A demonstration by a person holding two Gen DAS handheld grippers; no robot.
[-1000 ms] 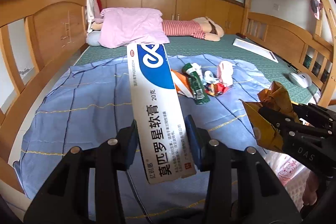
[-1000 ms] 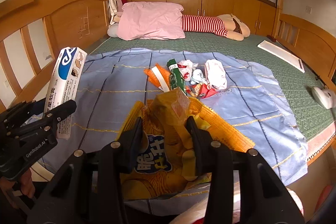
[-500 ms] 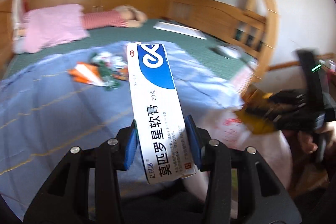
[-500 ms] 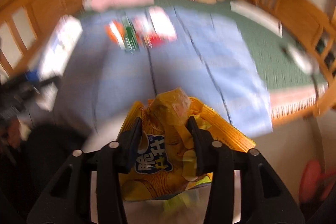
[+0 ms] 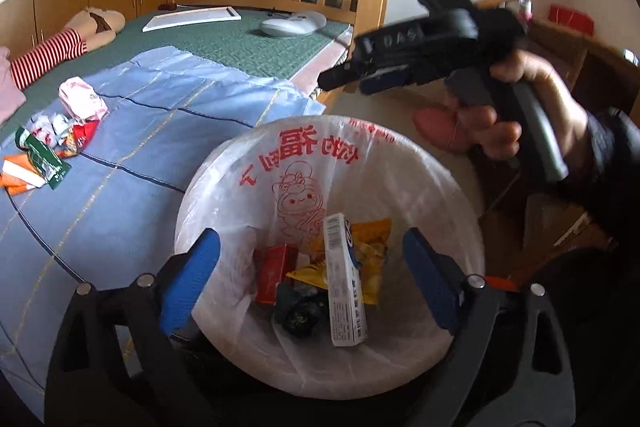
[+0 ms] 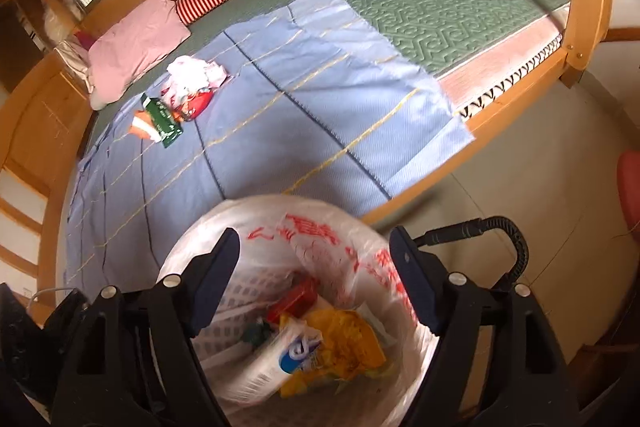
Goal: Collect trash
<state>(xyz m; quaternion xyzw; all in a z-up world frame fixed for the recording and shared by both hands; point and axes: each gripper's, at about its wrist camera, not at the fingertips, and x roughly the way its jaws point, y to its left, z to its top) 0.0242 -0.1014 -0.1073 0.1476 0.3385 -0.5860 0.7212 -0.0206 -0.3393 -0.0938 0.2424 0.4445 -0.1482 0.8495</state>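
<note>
Both grippers, left and right, have just been opening and stand wide, empty, over the bin. Risk: a jaw snags the liner when withdrawing, tipping the bin.

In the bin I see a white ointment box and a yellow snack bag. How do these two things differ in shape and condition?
The white ointment box is a long, stiff carton with straight edges and intact faces; the yellow snack bag is soft, crumpled and has no fixed shape. The box lies on top, and the bag is partly hidden beneath it. The box carries printed text and a barcode; the bag shows wrinkled foil. Both lie loose in the lined bin, and no gripper holds them.
</note>
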